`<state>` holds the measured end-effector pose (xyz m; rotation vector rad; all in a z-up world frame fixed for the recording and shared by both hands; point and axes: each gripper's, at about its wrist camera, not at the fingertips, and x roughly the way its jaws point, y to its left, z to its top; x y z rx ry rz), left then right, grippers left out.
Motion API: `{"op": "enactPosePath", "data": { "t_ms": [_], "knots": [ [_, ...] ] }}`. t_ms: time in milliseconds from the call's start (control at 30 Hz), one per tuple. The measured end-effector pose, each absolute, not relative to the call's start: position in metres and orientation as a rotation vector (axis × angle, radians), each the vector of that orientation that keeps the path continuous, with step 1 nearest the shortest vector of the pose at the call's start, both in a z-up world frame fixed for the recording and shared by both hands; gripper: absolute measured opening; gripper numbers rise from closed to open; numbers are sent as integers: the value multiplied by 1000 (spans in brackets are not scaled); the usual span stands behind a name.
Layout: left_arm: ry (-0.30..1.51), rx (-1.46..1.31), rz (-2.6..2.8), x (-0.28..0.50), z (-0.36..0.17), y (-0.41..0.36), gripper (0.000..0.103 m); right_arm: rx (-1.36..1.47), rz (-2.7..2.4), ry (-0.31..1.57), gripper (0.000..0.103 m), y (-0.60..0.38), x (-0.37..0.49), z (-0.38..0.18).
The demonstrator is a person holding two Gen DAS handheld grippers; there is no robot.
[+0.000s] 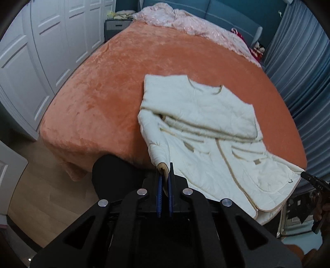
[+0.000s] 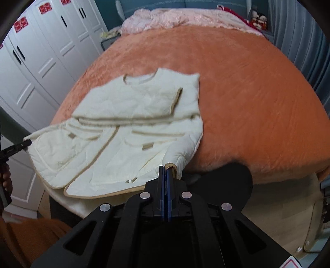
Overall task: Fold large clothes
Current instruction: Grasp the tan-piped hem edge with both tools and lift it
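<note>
A cream quilted jacket (image 1: 206,115) with tan trim lies partly folded on the orange bed (image 1: 103,86), its hem hanging over the near edge. My left gripper (image 1: 164,171) is shut on the tan cuff of the jacket's left sleeve (image 1: 156,142), lifted off the bed. In the right wrist view the jacket (image 2: 132,115) lies left of centre and my right gripper (image 2: 166,168) is shut on the cuff of the other sleeve (image 2: 181,148). The right gripper's tip shows at the left wrist view's right edge (image 1: 309,177); the left gripper's tip shows at the right wrist view's left edge (image 2: 18,147).
A pink blanket (image 1: 185,20) is bunched at the head of the bed against a blue headboard (image 1: 226,12). White wardrobe doors (image 1: 41,51) stand left. Blue curtains (image 1: 305,72) hang right. A nightstand (image 1: 115,26) stands beside the bed. Wood floor (image 1: 37,195) lies below.
</note>
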<state>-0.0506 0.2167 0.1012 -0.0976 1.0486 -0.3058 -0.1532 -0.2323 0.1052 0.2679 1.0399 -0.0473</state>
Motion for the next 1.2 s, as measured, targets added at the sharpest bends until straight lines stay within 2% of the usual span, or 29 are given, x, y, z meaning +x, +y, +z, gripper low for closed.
{"op": "enactPosePath", "data": {
  "t_ms": [133, 300, 533, 833, 933, 967, 1033, 1067, 1100, 1167, 1200],
  "knots": [
    [848, -130, -281, -4, 127, 203, 3, 320, -98, 830, 1, -272, -97, 132],
    [755, -119, -231, 86, 114, 173, 4, 400, -147, 715, 1, -302, -3, 112],
    [817, -42, -99, 201, 48, 132, 5, 503, -236, 731, 1, -315, 97, 39],
    [949, -29, -68, 256, -40, 120, 9, 565, -259, 773, 2, -322, 135, -24],
    [921, -46, -89, 254, -44, 125, 11, 615, -279, 688, 13, -333, 123, -19],
    [904, -71, -105, 252, -40, 128, 16, 642, -266, 652, 13, -338, 116, -14],
    [836, -97, -103, 246, -25, 135, 35, 674, -239, 620, 13, -345, 108, -8],
    [797, -90, -63, 243, -15, 139, 55, 661, -238, 635, 14, -345, 107, -7],
    [760, -108, -56, 240, -7, 144, 59, 642, -230, 655, 16, -344, 108, -8],
    [767, -175, -77, 245, -1, 153, 60, 604, -215, 714, 36, -340, 114, -16],
    [813, -209, -90, 253, -5, 154, 60, 590, -220, 745, 49, -338, 117, -22]
  ]
}}
